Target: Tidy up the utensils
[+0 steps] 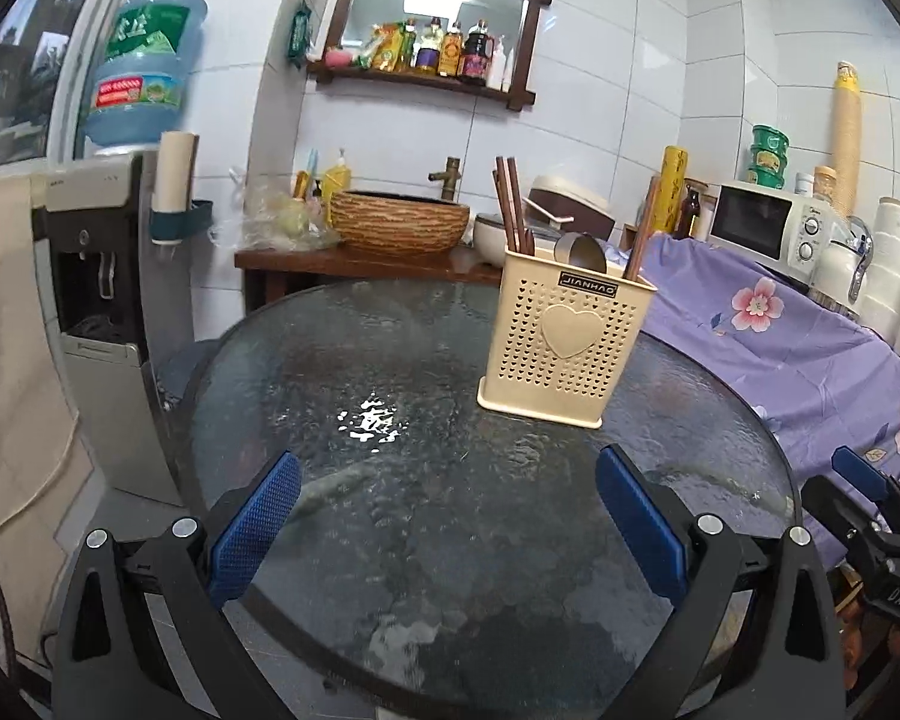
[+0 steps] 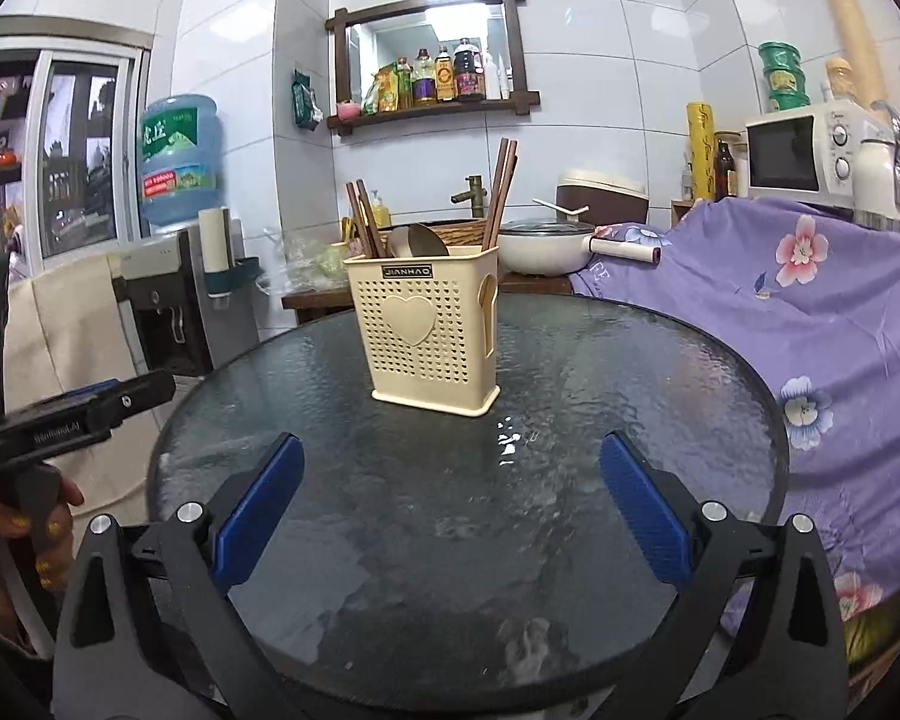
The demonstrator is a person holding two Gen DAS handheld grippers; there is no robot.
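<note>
A cream perforated utensil holder (image 1: pixel 564 342) with a raised heart on its front stands upright on the round textured-glass counter (image 1: pixel 426 540), toward the far side of it. Inside it are two pairs of brown chopsticks (image 1: pixel 513 210) and a metal spoon (image 1: pixel 582 252) with its bowl up, between the pairs.

The left tool (image 1: pixel 450 522) hangs above the near part of the counter with its blue pads (image 1: pixel 252 528) spread wide and nothing between them. The right tool (image 2: pixel 453 510) is likewise spread wide and empty, well apart from the holder.

From the left wrist the holder sits to the right of centre and only its heart face shows; the second pair of chopsticks (image 1: pixel 642 234) leans out at its right corner. The right wrist view puts the holder (image 2: pixel 429 336) near centre, turned so a side panel bearing a spoon-shaped relief also shows. That view also shows the left tool (image 2: pixel 84 414) from the side at the left edge, gripped by a hand (image 2: pixel 24 540) with yellow-painted nails, and a white lidded pan (image 2: pixel 546 246) behind the counter. The left view catches part of the right tool (image 1: pixel 870 510) at its right edge.
</note>
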